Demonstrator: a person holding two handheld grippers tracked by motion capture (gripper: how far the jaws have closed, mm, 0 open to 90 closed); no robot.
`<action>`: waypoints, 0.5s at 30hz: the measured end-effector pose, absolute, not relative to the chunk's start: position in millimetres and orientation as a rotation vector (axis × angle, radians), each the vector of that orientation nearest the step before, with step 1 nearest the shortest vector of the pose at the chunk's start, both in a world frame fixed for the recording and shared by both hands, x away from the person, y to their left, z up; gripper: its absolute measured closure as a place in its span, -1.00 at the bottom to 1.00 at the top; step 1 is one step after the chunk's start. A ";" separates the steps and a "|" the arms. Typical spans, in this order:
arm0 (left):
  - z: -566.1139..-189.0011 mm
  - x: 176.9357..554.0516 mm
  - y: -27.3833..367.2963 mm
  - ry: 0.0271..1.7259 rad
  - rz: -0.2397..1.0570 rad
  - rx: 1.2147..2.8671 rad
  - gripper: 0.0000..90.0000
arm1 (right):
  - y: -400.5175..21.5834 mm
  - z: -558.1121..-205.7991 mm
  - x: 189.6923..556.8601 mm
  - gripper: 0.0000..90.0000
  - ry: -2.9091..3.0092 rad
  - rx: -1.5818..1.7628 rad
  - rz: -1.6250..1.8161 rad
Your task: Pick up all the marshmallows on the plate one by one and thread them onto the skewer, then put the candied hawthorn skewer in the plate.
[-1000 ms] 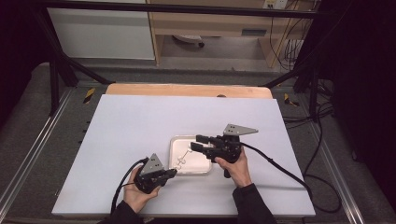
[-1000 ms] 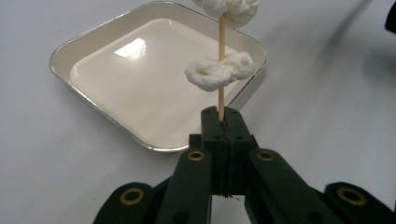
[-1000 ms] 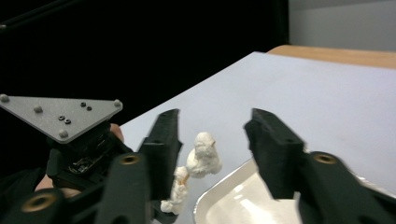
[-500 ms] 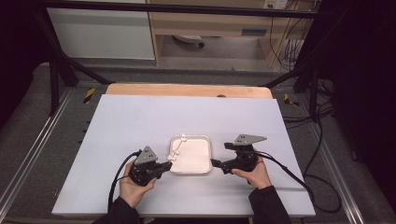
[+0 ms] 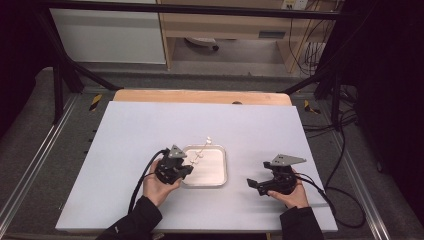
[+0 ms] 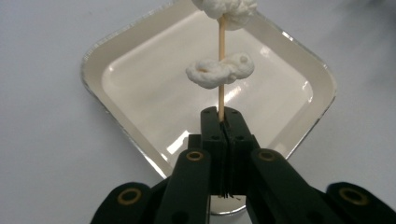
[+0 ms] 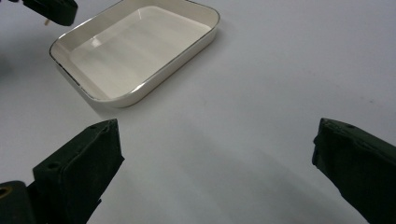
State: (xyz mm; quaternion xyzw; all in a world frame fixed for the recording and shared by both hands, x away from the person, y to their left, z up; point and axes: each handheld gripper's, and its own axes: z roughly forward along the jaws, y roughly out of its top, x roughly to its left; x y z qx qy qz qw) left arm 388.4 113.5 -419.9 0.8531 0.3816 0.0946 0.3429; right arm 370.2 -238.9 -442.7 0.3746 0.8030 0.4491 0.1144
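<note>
Left gripper [image 5: 189, 170] is clamping a wooden skewer [image 6: 221, 70] with 2 white marshmallow-like lumps [image 6: 219, 71], now holding it over the tray [image 5: 220, 175] after shifting in from the tray's left. Right gripper [image 5: 253, 184] has just been opening, jaws wide with nothing between, and is now sitting well right of the tray instead of over it. Likely judgement: threading is done or pausing, right hand is retreating. White table sheet [image 5: 125, 130] is bare otherwise; wooden shelving and cables are sitting behind.
</note>
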 end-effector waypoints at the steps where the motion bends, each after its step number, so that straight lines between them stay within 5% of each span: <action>1: -422.3 389.9 110.8 1.001 0.248 2.245 0.96 | -240.5 -442.9 369.3 -0.96 2.353 1.098 1.317; 7: -431.7 395.8 103.9 1.056 0.246 2.311 0.80 | -245.4 -444.5 367.1 -0.96 2.348 1.108 1.307; 15: -412.8 383.1 138.6 0.880 0.305 2.194 0.17 | -248.0 -441.7 366.5 -0.96 2.327 1.112 1.320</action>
